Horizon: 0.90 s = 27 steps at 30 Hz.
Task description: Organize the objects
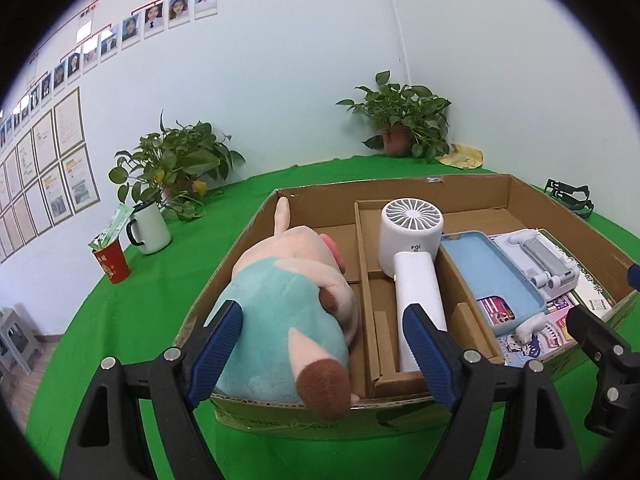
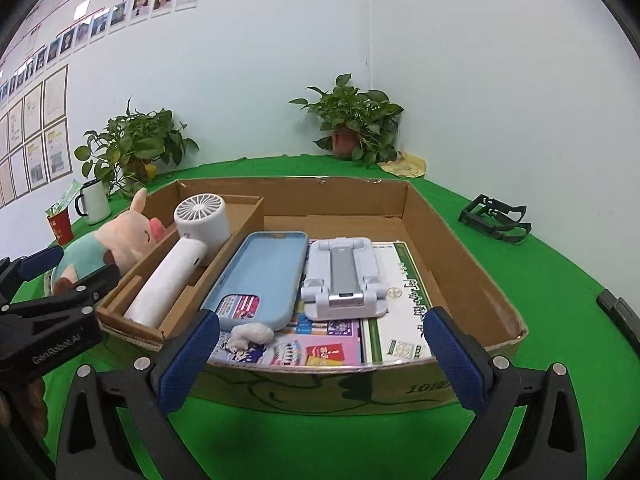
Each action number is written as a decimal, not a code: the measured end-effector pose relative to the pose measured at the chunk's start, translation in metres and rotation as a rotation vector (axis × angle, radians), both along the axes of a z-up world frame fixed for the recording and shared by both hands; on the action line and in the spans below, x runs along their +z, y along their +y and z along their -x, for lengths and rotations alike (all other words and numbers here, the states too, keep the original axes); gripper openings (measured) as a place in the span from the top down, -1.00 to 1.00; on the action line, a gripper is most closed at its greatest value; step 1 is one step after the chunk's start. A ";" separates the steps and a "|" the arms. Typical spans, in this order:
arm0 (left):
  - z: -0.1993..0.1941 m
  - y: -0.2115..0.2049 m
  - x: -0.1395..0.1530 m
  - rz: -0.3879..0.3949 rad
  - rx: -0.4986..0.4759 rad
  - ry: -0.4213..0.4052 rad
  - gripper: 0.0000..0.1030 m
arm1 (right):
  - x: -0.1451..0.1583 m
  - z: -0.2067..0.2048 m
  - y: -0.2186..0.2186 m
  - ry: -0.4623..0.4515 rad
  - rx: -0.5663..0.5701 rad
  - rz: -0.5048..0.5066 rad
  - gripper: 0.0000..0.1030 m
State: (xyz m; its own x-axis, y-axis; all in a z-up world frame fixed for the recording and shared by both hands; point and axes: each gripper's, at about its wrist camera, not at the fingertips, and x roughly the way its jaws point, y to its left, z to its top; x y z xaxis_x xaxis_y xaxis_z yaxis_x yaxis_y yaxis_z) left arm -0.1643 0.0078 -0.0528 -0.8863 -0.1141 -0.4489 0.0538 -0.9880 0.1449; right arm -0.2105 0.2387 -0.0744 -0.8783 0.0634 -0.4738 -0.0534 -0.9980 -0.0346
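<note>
Green counter [image 2: 520, 300] carries cardboard box [image 2: 460, 240]: plush pig [image 1: 280, 320], fan [image 1: 412, 248], phone case [image 2: 260, 276] seen packed inside. Left gripper [image 1: 324, 344] and right gripper [image 2: 324, 360] fingers wide, empty, near box front. Packing judged finished; withdrawal expected next.

The right gripper [image 2: 320, 364] stands at six o'clock with its blue pads wide apart and nothing between them, just short of the near wall of a shallow cardboard box [image 2: 452, 240] on the green tabletop [image 2: 560, 300]. Inside the box, a white handheld fan [image 2: 192, 240] lies in a narrow cardboard insert at ten o'clock; a light blue phone case [image 2: 260, 276] lies at the centre, beside a white folding stand [image 2: 344, 276] resting on printed booklets [image 2: 396, 320]. A plush pig [image 2: 116, 244] lies at nine o'clock, where the left gripper [image 2: 52, 280] reaches in. Two potted plants [image 2: 356, 120] stand by the wall towards twelve o'clock, and a black frame [image 2: 496, 220] lies at two o'clock.
</note>
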 end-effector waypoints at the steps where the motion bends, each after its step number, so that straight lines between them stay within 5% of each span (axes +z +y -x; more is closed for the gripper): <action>1: -0.001 0.000 0.000 0.003 -0.003 0.000 -0.60 | -0.003 0.000 -0.001 -0.001 -0.003 -0.005 -1.00; 15: -0.007 0.012 -0.013 0.038 0.023 -0.011 -0.81 | -0.014 0.009 -0.001 -0.048 -0.016 -0.002 -1.00; 18: -0.006 0.014 -0.014 0.025 0.018 -0.020 -0.98 | -0.014 0.009 -0.001 -0.048 -0.017 -0.003 -1.00; 27: -0.006 0.011 -0.014 0.008 0.016 -0.025 -0.98 | -0.014 0.009 -0.001 -0.048 -0.018 -0.004 -1.00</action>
State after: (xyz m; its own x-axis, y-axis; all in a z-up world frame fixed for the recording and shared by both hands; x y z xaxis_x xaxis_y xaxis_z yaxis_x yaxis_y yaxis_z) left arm -0.1580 0.0186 -0.0669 -0.8729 -0.1321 -0.4696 0.0662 -0.9858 0.1542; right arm -0.2199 0.2377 -0.0885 -0.8534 0.0807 -0.5150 -0.0695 -0.9967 -0.0411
